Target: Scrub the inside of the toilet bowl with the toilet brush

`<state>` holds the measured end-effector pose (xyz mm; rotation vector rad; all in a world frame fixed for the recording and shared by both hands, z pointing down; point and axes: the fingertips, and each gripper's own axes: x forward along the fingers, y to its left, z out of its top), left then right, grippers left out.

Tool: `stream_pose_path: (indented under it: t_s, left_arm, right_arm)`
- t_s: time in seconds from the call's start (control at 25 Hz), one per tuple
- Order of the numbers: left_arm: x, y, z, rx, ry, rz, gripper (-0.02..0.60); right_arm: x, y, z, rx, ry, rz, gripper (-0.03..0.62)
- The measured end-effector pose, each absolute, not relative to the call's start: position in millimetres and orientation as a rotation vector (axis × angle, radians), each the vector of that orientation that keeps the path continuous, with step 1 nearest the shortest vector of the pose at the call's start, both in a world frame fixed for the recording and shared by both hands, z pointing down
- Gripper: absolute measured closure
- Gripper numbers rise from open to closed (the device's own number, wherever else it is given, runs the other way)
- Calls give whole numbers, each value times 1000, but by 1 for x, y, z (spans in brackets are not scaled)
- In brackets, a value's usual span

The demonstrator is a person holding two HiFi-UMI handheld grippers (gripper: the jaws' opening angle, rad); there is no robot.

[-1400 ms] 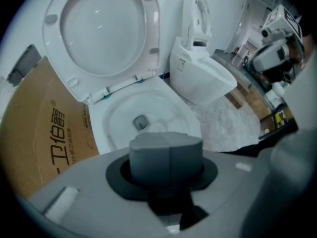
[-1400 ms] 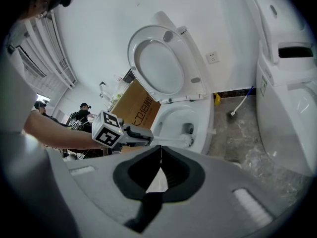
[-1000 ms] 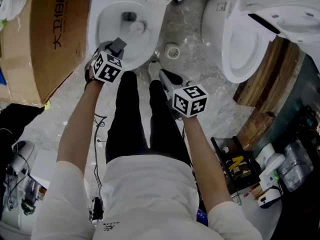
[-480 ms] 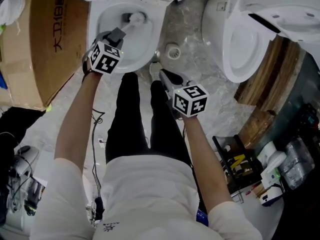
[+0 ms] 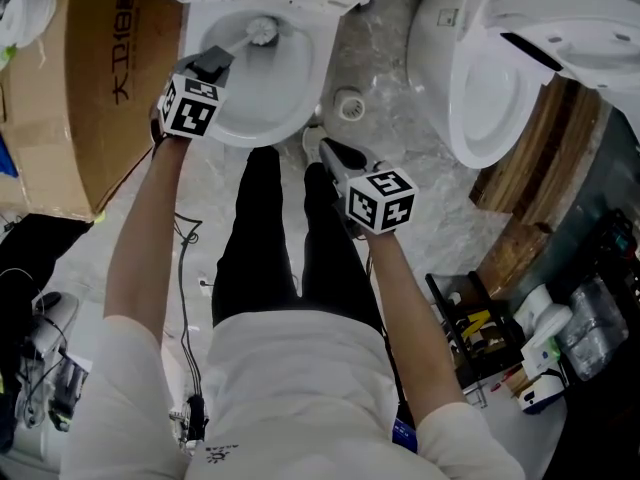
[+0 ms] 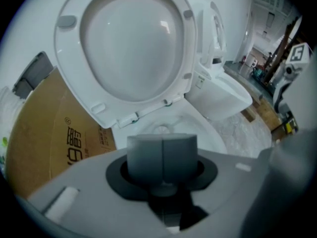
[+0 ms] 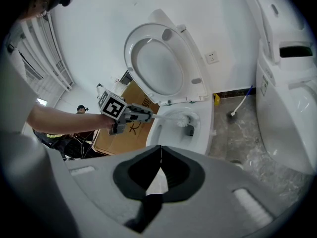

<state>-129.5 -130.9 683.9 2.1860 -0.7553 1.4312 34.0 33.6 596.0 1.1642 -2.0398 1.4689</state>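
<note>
Workshop-like storeroom: toilet [image 5: 305, 88] beside second toilet [image 5: 450, 88], cardboard box [image 5: 90, 88], wooden boards [image 5: 530, 168].

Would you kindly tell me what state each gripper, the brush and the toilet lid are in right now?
Toilet brush: head down inside the toilet bowl.
Left gripper: shut on the toilet brush.
Right gripper: shut, empty, held away from the bowl.
Toilet lid: raised.

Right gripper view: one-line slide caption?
Left gripper holds a white toilet brush inside the white ceramic toilet bowl, seat raised; right gripper, jaws shut, in foreground.
</note>
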Motion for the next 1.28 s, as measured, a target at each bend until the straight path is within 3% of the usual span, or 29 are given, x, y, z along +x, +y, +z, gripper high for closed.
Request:
stream_pose_path:
  t_s: [0.68,1.28]
  left_arm:
    - [-212,-128,689,2003,-939,1372,433]
    - [-223,-65,704,1891,-953,1386,434]
  right_arm:
    - [28,30,596,1151,-2046,1457,592]
    - [45,44,597,1145,-2044,1458,592]
